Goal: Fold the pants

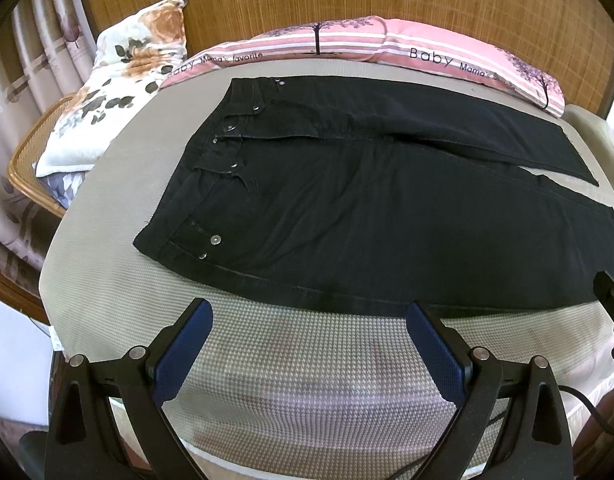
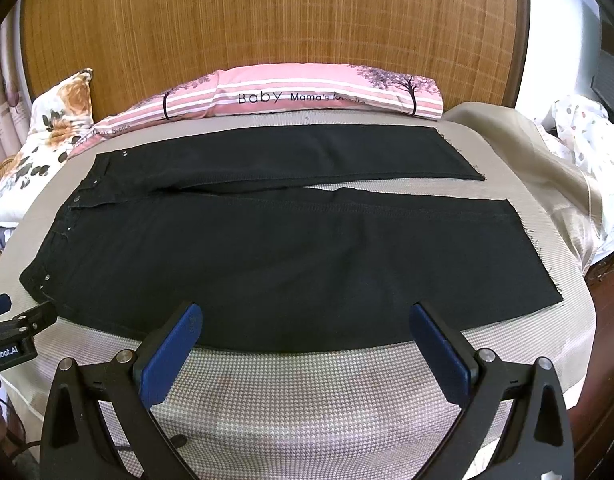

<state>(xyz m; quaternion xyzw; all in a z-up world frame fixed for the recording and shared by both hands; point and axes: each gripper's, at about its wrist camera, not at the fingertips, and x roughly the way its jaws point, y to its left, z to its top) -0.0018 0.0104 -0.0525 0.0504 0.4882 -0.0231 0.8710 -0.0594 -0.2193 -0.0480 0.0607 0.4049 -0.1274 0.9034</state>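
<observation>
Black pants (image 1: 367, 208) lie flat and unfolded on the bed, waistband to the left, both legs running right; they also show in the right wrist view (image 2: 287, 248). My left gripper (image 1: 309, 312) is open and empty, hovering just in front of the near edge of the pants, toward the waist side. My right gripper (image 2: 307, 316) is open and empty, at the near edge of the near leg. The left gripper also shows at the left edge of the right wrist view (image 2: 11, 320).
The bed (image 1: 307, 380) has a beige houndstooth cover. A pink striped pillow (image 2: 307, 92) lies along the wooden headboard (image 2: 267, 12). A floral pillow (image 1: 119, 80) sits at the left. Beige and white bedding (image 2: 559, 160) is piled at the right.
</observation>
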